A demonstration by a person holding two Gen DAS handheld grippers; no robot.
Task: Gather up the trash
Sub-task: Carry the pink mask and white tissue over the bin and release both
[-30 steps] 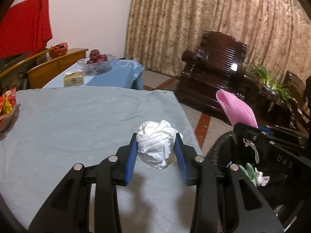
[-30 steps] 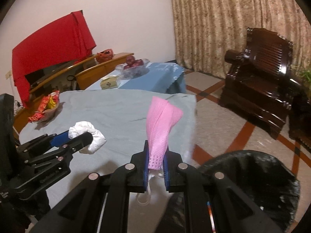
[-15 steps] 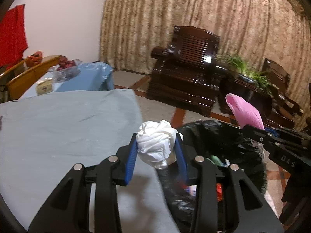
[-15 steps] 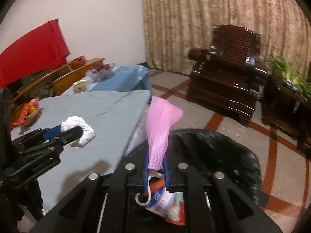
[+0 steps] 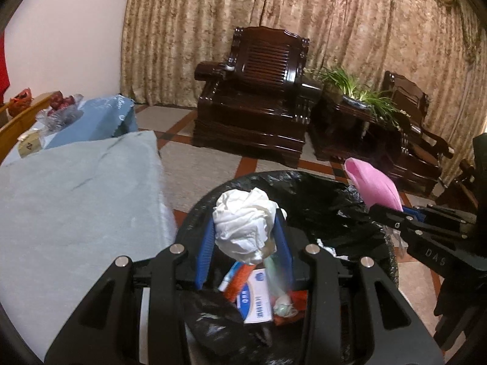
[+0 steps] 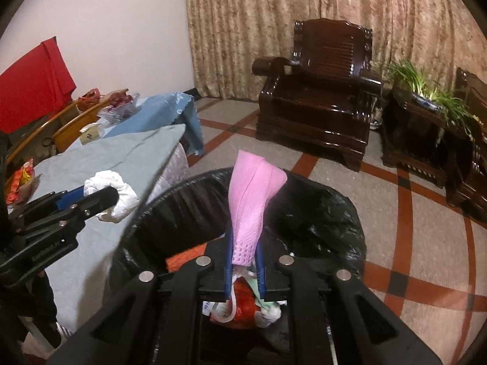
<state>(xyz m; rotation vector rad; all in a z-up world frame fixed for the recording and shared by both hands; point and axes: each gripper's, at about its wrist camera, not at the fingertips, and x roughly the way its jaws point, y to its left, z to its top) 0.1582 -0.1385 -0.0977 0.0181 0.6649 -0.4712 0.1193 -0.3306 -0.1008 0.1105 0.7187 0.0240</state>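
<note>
My left gripper point(image 5: 245, 240) is shut on a crumpled white tissue ball point(image 5: 243, 222) and holds it above the black-lined trash bin point(image 5: 322, 194). My right gripper point(image 6: 245, 261) is shut on a pink face mask point(image 6: 252, 200) and holds it upright over the same bin point(image 6: 319, 210). The bin holds several wrappers and papers point(image 5: 255, 298). The left gripper with the tissue point(image 6: 112, 194) also shows at the left of the right wrist view. The mask point(image 5: 374, 187) shows at the right of the left wrist view.
A table with a grey cloth point(image 5: 76, 197) stands left of the bin. A snack basket point(image 6: 21, 179) sits on its far side. Behind it is a blue-covered table point(image 6: 161, 109) with a fruit bowl. Dark wooden armchairs point(image 6: 322, 91) and a potted plant point(image 6: 426, 91) stand ahead on the tiled floor.
Both grippers have swung right from over the table to above the bin, still holding the tissue and the mask. The bin's contents have come into view.
</note>
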